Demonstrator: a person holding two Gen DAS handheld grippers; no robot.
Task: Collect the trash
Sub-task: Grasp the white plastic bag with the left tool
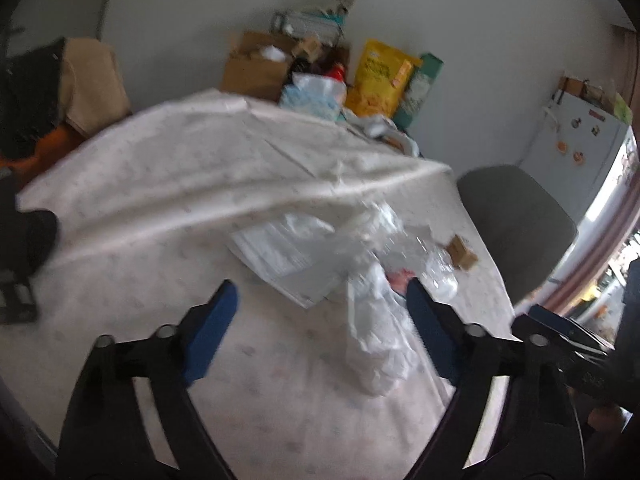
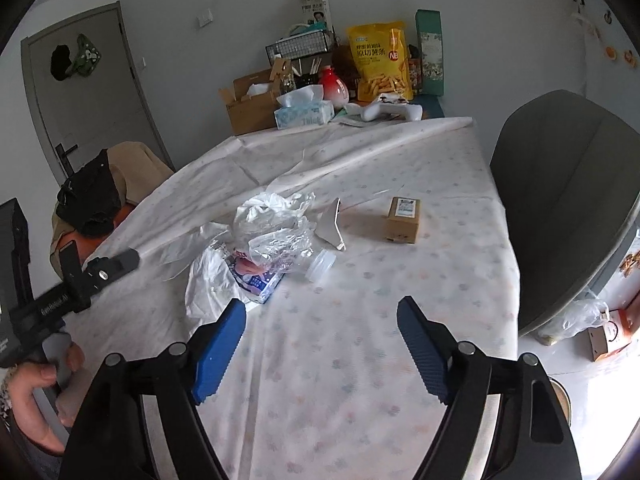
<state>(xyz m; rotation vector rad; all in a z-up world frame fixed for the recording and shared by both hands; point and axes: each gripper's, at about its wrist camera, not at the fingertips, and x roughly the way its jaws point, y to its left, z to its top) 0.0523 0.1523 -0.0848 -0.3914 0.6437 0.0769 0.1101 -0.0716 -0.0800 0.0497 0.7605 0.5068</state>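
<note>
Indoors — tablecloth [image 2: 360,280], chair [image 2: 560,200], door [image 2: 88,92]

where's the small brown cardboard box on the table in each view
Left wrist view: small brown cardboard box is right of centre, blurred, near the table's right edge, just beyond the clear plastic.
Right wrist view: the box is upper right of centre, standing apart from the trash.
Shared landmark: yellow snack bag against the far wall.

A matt cloth tablecloth [image 2: 360,320] bears crinkled glossy plastic bags [image 2: 276,220] and a matt cardboard box [image 2: 403,220].
</note>
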